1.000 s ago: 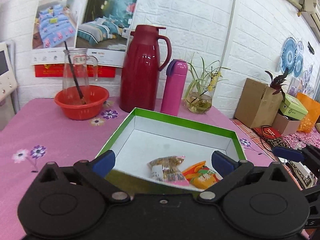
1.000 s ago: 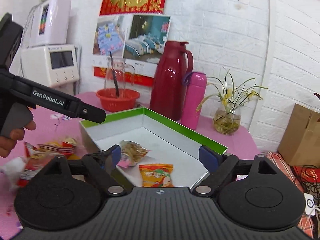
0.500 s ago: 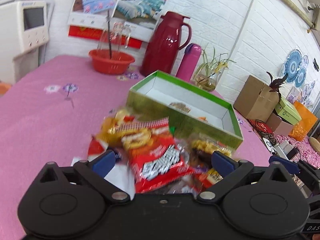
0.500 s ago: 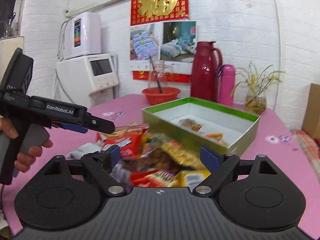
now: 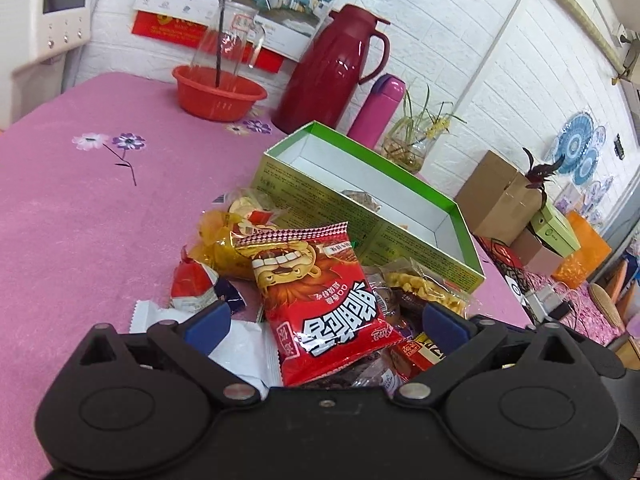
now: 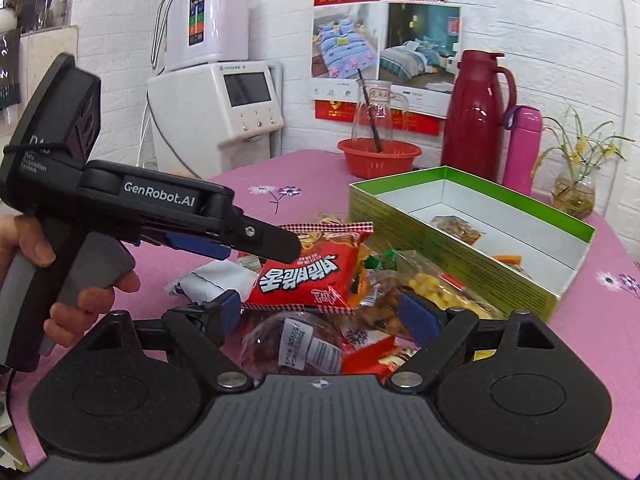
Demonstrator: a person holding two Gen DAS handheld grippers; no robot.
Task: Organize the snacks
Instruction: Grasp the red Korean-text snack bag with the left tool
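A pile of snack packets lies on the pink tablecloth beside an open green box (image 5: 404,240), which also shows in the right wrist view (image 6: 452,236). A red snack bag (image 5: 320,304) tops the pile, also in the right wrist view (image 6: 308,276). My left gripper (image 5: 324,326) is open, its jaws on either side of the red bag, just above it. My right gripper (image 6: 320,312) is open over a clear packet of dark snacks (image 6: 292,344). The box holds a brown packet (image 6: 456,228) and an orange one (image 6: 508,259).
A red basin (image 5: 218,94) with a glass jug, a red thermos (image 5: 332,68), a pink flask (image 5: 376,112) and a plant vase (image 5: 408,152) stand behind the box. A white appliance (image 6: 224,108) stands off the table's far left. Cardboard boxes (image 5: 500,196) sit to the right.
Both grippers pulled back from over the box to the snack pile in front of it. The left gripper came down closer over the red bag.
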